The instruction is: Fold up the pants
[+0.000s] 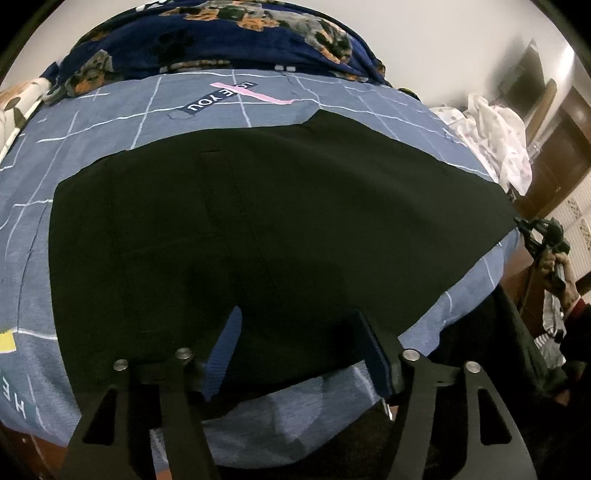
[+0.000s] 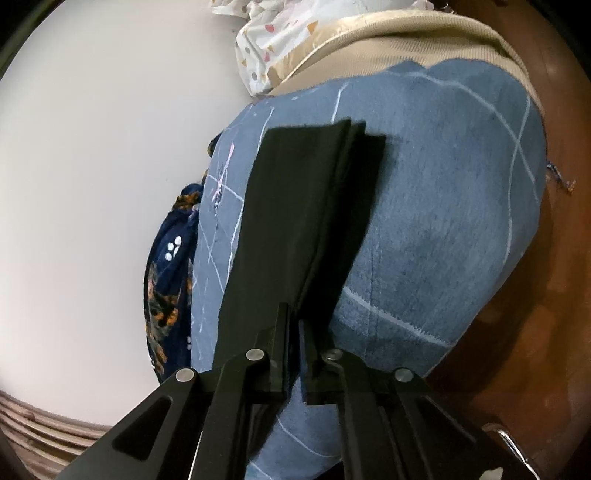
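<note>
Gripping: right claw point(image 2: 293, 354) pinched on pants point(image 1: 258, 229) hem, bed's point(image 1: 110, 129) right edge
Left claw point(image 1: 295, 350): wide, over near edge
Risk: hem slipping, layers skewing

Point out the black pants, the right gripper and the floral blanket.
black pants point(image 1: 277, 221), left wrist view, middle of the spread fabric
right gripper point(image 2: 293, 325), right wrist view, between its fingertips
floral blanket point(image 1: 221, 33), left wrist view, bunched middle
</note>
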A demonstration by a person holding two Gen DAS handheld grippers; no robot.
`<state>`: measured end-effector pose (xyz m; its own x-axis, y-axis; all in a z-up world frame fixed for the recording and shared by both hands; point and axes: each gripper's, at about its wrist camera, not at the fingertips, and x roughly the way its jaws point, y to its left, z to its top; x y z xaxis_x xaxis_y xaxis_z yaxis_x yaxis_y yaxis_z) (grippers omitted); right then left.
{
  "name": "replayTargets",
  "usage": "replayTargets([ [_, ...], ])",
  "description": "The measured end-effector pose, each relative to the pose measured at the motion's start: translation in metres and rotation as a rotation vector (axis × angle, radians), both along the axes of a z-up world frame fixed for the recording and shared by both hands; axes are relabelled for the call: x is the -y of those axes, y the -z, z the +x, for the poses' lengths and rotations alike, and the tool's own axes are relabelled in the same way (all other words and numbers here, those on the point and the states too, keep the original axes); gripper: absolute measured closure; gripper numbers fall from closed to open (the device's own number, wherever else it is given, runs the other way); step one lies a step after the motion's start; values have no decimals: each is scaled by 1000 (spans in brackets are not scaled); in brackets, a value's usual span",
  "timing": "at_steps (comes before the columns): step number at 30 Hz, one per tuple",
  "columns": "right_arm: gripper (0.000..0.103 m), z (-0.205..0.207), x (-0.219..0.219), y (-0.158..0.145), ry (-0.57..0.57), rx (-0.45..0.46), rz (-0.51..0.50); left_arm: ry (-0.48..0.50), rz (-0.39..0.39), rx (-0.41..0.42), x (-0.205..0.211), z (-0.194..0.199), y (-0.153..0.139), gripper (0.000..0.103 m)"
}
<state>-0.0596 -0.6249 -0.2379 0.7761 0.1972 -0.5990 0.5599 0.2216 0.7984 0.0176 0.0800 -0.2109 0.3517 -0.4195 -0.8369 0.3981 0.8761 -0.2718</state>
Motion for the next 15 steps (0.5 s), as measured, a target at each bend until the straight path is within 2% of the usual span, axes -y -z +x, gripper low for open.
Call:
replayTargets([
  [4,92,-28,14,-4,130,53,16,13,12,7,4,-1,0,31],
  [6,92,-50,25,-1,232,105,61,17,12,8,5,-1,0,29],
  [9,90,-71,36,5,312,134,92,23,18,14,6,-1,0,28],
  [15,84,-65,39,9,308,146,99,20,7,8,6,0,-1,27],
])
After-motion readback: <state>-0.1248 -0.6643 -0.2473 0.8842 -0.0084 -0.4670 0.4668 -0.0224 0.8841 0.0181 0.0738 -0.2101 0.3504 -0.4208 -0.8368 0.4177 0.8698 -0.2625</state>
